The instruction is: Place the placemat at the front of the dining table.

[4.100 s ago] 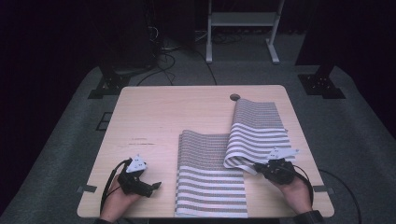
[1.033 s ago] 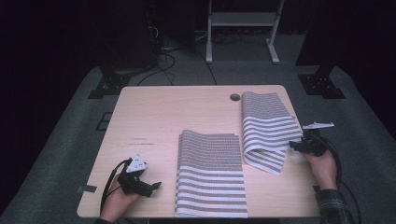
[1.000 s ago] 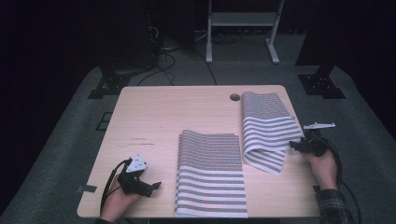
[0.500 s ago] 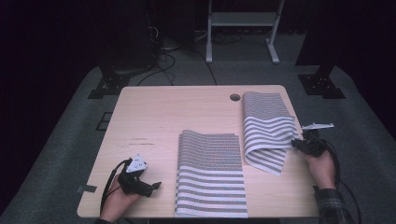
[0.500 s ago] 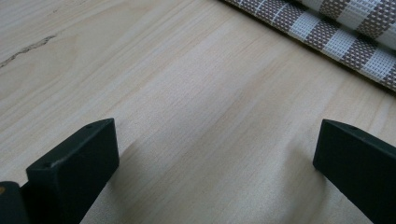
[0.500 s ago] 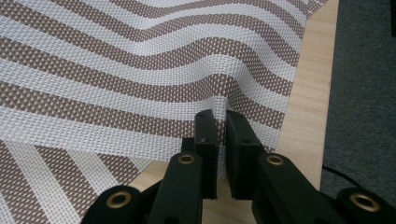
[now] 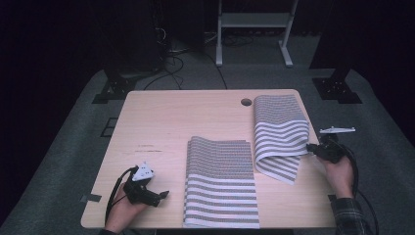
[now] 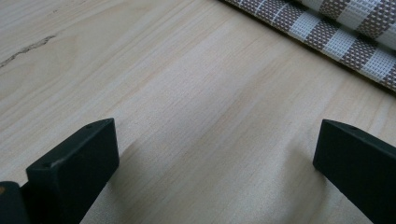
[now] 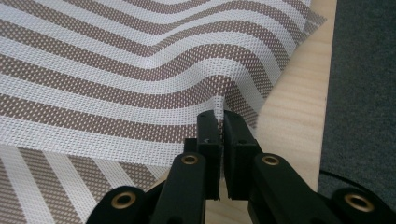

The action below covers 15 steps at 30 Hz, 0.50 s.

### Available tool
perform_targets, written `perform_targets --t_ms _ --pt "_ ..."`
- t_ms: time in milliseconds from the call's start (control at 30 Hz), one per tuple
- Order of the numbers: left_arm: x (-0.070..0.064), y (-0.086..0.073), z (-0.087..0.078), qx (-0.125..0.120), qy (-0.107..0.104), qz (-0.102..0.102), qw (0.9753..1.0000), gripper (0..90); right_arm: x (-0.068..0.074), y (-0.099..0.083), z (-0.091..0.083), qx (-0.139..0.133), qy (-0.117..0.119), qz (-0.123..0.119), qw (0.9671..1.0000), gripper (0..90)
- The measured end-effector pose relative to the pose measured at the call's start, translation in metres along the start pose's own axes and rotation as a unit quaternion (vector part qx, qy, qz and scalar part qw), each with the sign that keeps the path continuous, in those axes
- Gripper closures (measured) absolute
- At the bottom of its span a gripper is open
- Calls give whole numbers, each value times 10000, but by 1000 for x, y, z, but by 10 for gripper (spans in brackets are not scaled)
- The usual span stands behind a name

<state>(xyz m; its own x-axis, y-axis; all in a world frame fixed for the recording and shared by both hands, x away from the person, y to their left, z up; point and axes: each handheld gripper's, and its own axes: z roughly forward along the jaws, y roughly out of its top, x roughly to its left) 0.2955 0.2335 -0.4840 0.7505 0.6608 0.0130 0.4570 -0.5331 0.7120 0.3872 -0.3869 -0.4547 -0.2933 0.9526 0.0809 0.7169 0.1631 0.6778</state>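
Observation:
Two striped brown-and-white woven placemats lie on the wooden table (image 7: 171, 122). One placemat (image 7: 220, 181) lies flat at the front middle. The other placemat (image 7: 279, 134) at the right is folded over on itself, its near edge lifted. My right gripper (image 7: 311, 148) is shut on that lifted edge (image 9: 219, 100) at the table's right side. My left gripper (image 7: 164, 194) rests open on the bare wood at the front left, its jaws wide apart, with the flat placemat's edge (image 8: 345, 37) just beyond them.
A round cable hole (image 7: 246, 102) sits near the table's back edge. Dark carpet (image 7: 381, 147) surrounds the table, with stand legs (image 7: 284, 54) and cables (image 7: 171, 54) behind it. The table's right edge (image 9: 327, 70) runs close to my right gripper.
My right gripper, holding the right placemat's edge, carried it from the front of the table back and to the right, folding the mat over. The left gripper stayed put.

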Motion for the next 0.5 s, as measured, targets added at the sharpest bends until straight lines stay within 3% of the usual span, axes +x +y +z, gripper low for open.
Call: perform_targets --t_ms 500 --pt "0 0 0 4 7 -1 10000 0 20 19 -14 -375 190 -193 9989 864"
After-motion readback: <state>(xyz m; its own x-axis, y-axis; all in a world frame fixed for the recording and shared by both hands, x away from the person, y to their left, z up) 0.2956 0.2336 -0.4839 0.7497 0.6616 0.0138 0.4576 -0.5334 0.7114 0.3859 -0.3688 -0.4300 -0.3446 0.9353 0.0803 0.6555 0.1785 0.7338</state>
